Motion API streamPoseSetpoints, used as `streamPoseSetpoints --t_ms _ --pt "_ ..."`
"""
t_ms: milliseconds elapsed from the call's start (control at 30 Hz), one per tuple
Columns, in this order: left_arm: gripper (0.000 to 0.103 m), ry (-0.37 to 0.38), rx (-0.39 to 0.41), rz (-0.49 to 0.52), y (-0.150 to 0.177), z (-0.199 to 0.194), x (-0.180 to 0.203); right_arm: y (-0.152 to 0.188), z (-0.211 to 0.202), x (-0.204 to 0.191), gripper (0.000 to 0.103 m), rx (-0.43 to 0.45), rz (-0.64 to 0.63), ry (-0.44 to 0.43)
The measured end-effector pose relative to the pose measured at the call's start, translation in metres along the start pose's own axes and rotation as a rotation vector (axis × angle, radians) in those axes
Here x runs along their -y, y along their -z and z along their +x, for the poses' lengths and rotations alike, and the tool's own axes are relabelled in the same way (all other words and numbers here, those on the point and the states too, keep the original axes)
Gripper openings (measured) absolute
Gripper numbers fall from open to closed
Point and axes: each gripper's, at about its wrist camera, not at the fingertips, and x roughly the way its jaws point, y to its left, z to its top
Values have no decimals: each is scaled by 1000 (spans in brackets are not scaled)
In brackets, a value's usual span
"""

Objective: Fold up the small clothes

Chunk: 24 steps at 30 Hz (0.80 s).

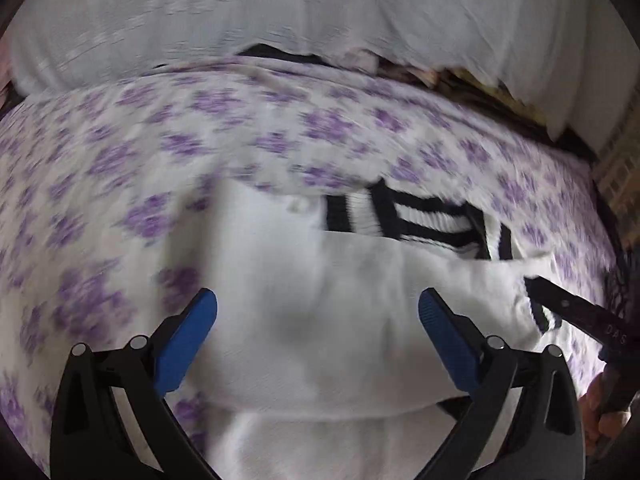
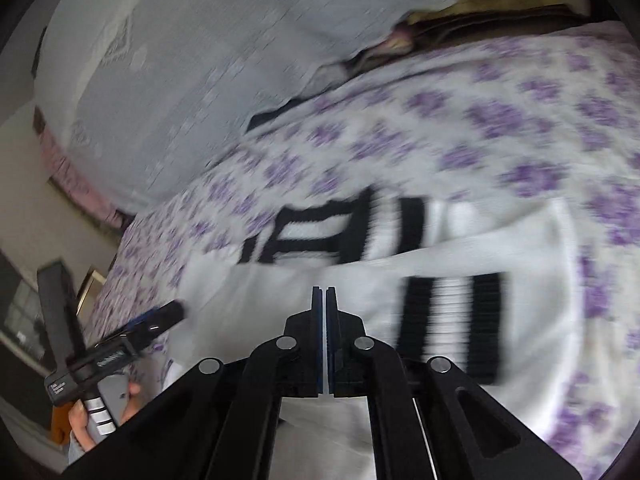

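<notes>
Jaws of left gripper: spread wide, blue pads clear of cloth, nothing between. Jaws of right gripper: pressed together, whether any cloth is caught between them not discernible. White knitted garment with black stripes: lying partly folded on bed, plain white panel nearest, striped bands at far side and at right edge. Right gripper's black tip at garment's right edge, beside a striped cuff. White bedsheet with purple flower print: under garment. Pale grey blanket: heaped beyond. Hand: gripping left handle.
</notes>
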Motion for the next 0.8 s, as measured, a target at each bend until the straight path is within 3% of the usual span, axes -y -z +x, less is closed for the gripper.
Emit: streamPoseSetpoints --t_ms 100,200,233,333,367,400,467,567,600,667,733,800 --pt "99 -180 -43 111 0 39 10 2 14 14 0 -28 11 47" --pt "99 -89 -37 53 3 39 -15 4 0 62 0 -5 127 -41" --pt "99 -109 -29 34 2 34 -22 7 -8 71 0 11 143 -27" --pt "98 -320 59 10 -1 8 -44 9 -31 87 0 47 162 31" --pt "98 -313 68 -9 -3 1 -52 9 -38 83 0 62 167 63" --pt "98 -272 67 -26 -6 -4 -55 9 -42 78 6 80 156 77" --pt "98 -171 64 -37 -9 -12 -45 6 -41 56 6 99 95 62" --pt "98 -95 56 70 -5 -11 -4 8 -21 18 15 30 11 -15" --pt "98 -94 40 112 -1 -5 11 12 -11 9 23 2 -17 -24" --pt "98 -125 -10 204 11 13 34 24 3 2 28 -57 -65 4" --pt "99 -187 -35 279 28 30 40 34 1 11 24 -53 -75 -19" --pt "99 -142 -12 252 33 22 30 34 -11 31 5 -59 -21 -36"
